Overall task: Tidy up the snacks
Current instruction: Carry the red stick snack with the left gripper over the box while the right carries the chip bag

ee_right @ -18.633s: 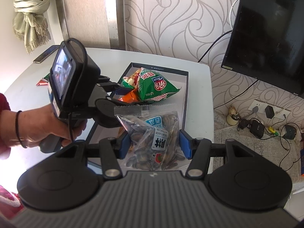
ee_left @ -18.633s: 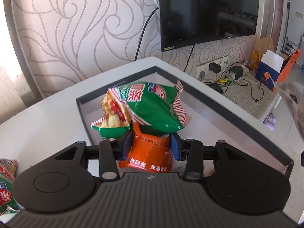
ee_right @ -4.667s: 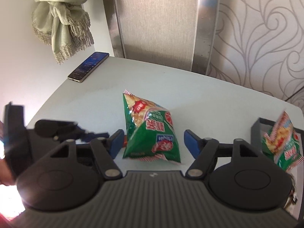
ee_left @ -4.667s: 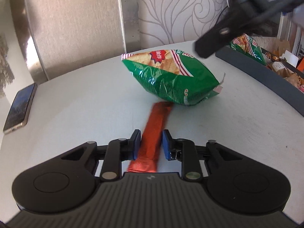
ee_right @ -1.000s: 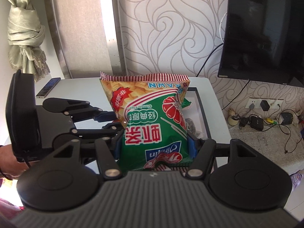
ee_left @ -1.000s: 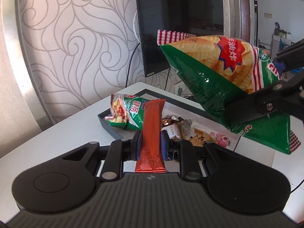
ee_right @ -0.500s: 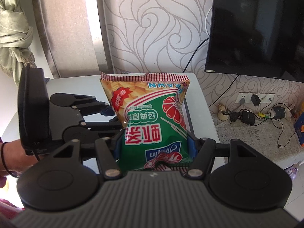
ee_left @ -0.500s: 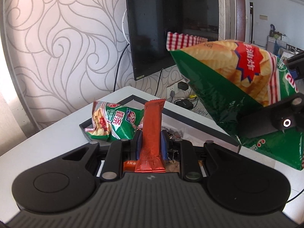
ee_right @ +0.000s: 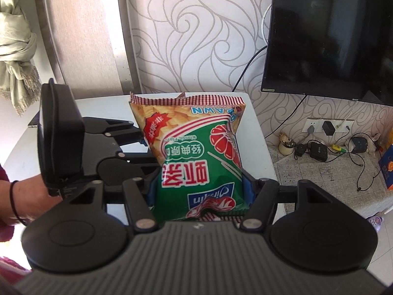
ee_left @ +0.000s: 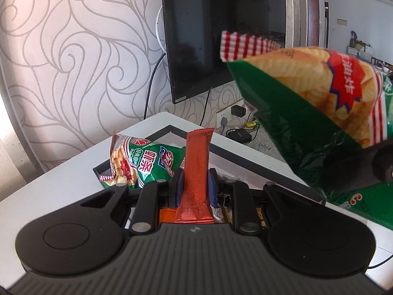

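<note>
The right gripper (ee_right: 197,189) clamps a green prawn-cracker bag (ee_right: 196,162) upright, the left gripper (ee_right: 137,135) just beyond.

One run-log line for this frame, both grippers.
left gripper: shut on red stick pack | right gripper: shut on green chip bag | both above tray

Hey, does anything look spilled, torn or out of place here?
Nothing stands out. The red stick pack and the green chip bag are held intact, and another chip bag lies in the black tray.

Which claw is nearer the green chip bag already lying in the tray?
Left. The left claw, shut on a red stick pack, is just before that bag; the right claw holds another bag further off.
</note>
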Action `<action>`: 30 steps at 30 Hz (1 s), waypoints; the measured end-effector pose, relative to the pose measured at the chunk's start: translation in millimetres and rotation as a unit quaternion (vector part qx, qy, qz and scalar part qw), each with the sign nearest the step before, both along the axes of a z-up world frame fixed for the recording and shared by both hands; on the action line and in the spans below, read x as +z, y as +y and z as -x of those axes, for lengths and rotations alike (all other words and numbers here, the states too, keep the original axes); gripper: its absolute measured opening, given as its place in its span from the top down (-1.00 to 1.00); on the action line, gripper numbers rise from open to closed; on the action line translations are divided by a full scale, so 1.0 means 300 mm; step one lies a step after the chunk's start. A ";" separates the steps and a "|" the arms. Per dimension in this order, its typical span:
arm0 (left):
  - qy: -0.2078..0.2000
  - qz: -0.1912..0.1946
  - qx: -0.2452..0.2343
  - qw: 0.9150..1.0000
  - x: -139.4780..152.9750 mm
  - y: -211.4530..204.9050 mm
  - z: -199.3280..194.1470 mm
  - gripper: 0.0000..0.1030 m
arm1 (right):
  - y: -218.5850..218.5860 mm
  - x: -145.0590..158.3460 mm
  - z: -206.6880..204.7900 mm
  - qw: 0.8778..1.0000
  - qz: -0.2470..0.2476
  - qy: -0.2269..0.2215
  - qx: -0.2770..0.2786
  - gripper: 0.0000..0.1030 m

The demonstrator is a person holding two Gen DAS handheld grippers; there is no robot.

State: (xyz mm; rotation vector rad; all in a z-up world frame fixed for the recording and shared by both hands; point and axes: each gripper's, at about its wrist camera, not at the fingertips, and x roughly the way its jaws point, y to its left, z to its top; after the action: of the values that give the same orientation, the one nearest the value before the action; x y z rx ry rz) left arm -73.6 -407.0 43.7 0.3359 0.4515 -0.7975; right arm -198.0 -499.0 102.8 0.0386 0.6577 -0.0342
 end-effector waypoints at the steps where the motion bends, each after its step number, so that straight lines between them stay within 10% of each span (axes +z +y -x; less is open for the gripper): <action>1: 0.000 0.000 -0.001 1.000 -0.002 -0.005 -0.005 0.53 | -0.001 -0.001 -0.002 1.000 0.000 0.001 0.000 -0.27; 26: 0.041 -0.012 0.007 0.999 -0.093 -0.076 -0.101 0.51 | 0.001 -0.020 -0.010 1.000 -0.001 0.018 0.001 -0.27; 30: 0.037 -0.012 0.015 0.999 -0.094 -0.076 -0.099 0.13 | 0.002 -0.017 -0.013 1.000 -0.001 0.019 0.003 -0.27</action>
State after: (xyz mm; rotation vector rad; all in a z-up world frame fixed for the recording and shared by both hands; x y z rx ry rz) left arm -44.0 -429.7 15.4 0.3223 0.5342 -0.7770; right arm -194.0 -498.5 97.7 0.0380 0.6952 -0.0286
